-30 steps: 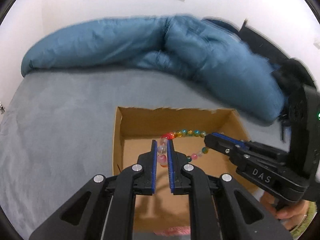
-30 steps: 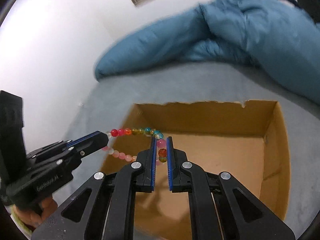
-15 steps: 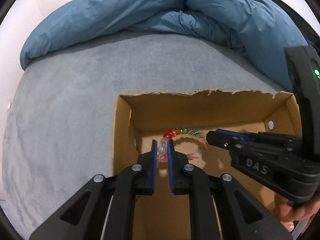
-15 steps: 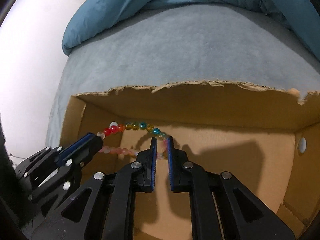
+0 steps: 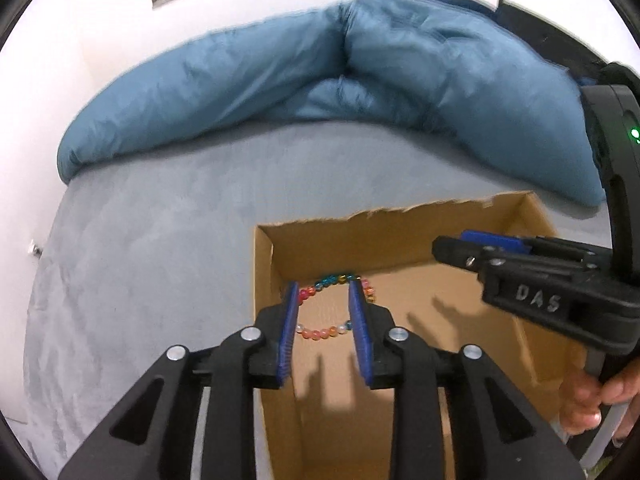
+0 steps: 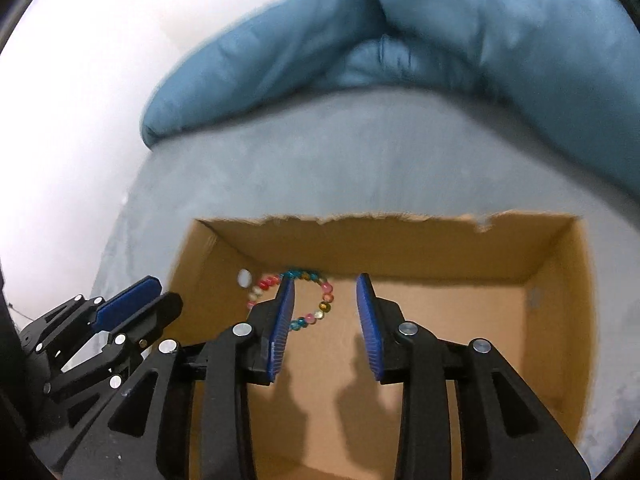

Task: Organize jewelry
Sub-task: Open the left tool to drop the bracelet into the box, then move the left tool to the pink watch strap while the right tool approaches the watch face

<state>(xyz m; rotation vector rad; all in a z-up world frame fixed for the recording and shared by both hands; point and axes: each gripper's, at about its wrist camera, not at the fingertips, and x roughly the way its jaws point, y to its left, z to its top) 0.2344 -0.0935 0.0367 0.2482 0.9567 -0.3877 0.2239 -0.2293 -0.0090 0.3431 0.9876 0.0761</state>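
Left wrist view. The left gripper [image 5: 323, 312] stands with its jaws parted, having just been opening; the pads press on nothing. The beaded bracelet [image 5: 332, 306] lies flat on the floor of the cardboard box [image 5: 400, 236], in the far-left corner, and shows through the gap at 12 o'clock from the fingertips, below them. The ring is near round, with no marked long axis. The right gripper [image 5: 448, 246] enters from 3 o'clock, its tip well to the right of the bracelet; a hand [image 5: 588, 400] grips its handle.

Right wrist view. The right gripper [image 6: 326, 300] is likewise parted, its jaws just having been opening, and grips nothing. The bracelet [image 6: 308, 300] sits at about 11 o'clock, partly hidden behind the left-hand finger [image 6: 282, 320]. The left gripper [image 6: 132, 304] lies at 9 o'clock, outside the box wall as seen here.

Comparison. Only the left wrist view shows the bracelet centred between pads, so the left gripper is judged nearer. Only the right wrist view shows the bare remainder of the box floor. The blue duvet [image 6: 440, 40] lies beyond in both.
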